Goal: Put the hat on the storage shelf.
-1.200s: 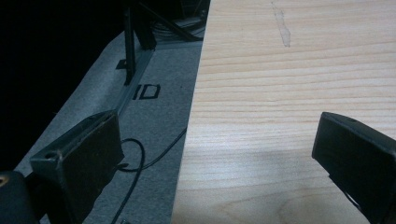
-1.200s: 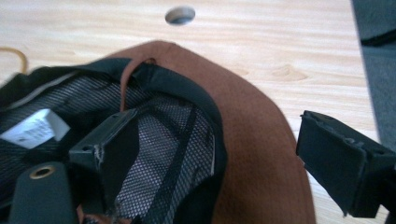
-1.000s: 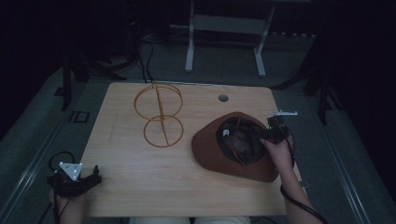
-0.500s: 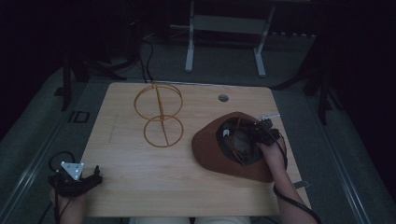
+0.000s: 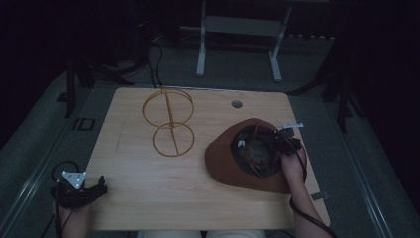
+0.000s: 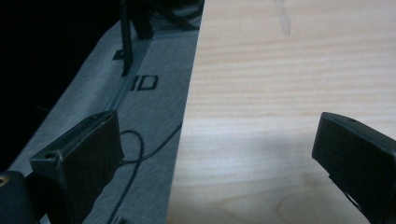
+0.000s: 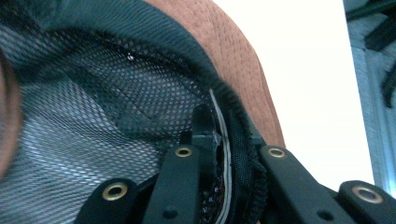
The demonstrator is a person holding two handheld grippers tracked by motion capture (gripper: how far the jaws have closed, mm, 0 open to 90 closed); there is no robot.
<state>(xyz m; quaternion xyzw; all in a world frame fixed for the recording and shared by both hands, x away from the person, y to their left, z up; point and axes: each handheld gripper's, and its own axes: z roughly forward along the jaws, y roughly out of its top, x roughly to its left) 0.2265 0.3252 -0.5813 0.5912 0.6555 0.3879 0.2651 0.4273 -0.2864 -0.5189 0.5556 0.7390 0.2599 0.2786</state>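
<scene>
Down and in goes my right gripper [image 5: 283, 143] since a second ago, from above the right side of the brown hat [image 5: 233, 166] to its crown opening, and its jaws have just been closing with the hat's inner band between them. Now in the right gripper view the two black jaws are clamped on the rim of the crown [image 7: 229, 140], one inside against the mesh lining [image 7: 93, 121], one outside on the brown brim, so I've got the hat pinched. It lies upside down on the table [image 5: 148, 198], towards the right edge and nearer the front than the back, brim flat on the wood. My right hand [image 5: 292, 171] rests over the brim behind the tool. Over at the front left corner my left gripper [image 5: 100, 187] has kept its place, jaws wide apart, nothing between them, one jaw past the left edge in its own view. Near the back edge, left of centre, stands the yellow wire stand [image 5: 168, 121], well apart from the hat
</scene>
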